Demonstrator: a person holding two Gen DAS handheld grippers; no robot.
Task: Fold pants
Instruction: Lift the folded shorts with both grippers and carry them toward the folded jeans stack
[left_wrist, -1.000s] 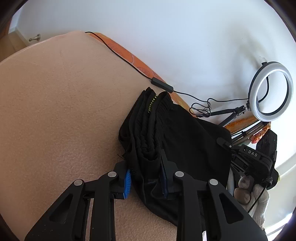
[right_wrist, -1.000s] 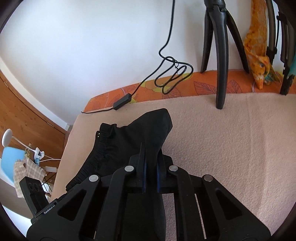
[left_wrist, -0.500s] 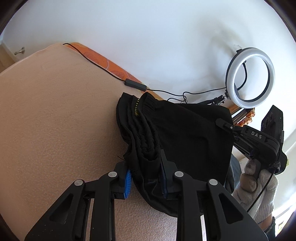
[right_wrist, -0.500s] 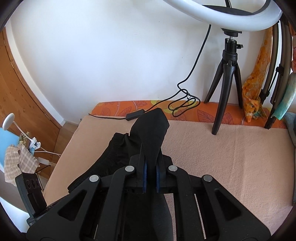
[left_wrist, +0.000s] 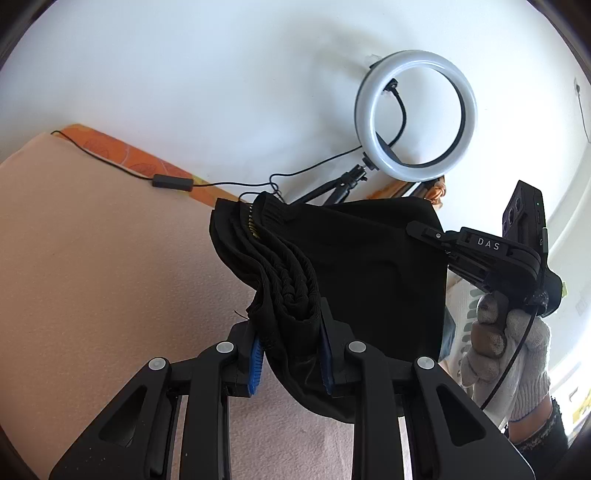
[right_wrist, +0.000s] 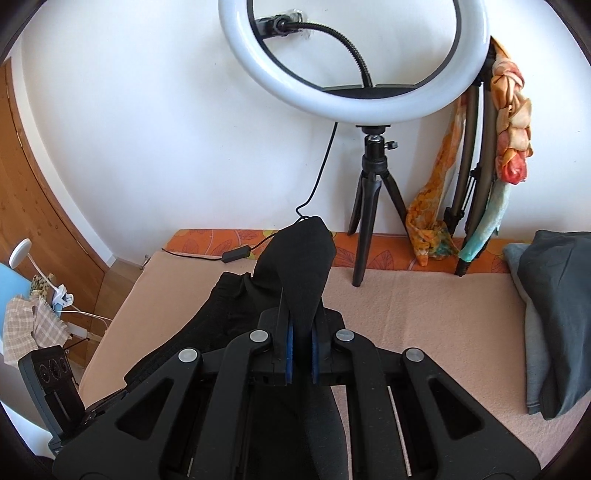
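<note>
Black pants hang in the air above a peach blanket, held between both grippers. My left gripper is shut on the bunched elastic waistband, which bulges between its blue pads. In the left wrist view my right gripper pinches the far edge of the fabric, held by a white-gloved hand. From the right wrist view, my right gripper is shut on a thin fold of the pants, and the cloth stands up past the fingertips. The lower legs are hidden.
A ring light on a small black tripod stands at the bed's far edge by the white wall, its cable trailing over the blanket. Folded grey clothes lie at the right. Orange scarves hang on a stand.
Both grippers have risen and lifted the pants off the blanket. The fabric now hangs stretched between them, and the ring light has come fully into both views.
</note>
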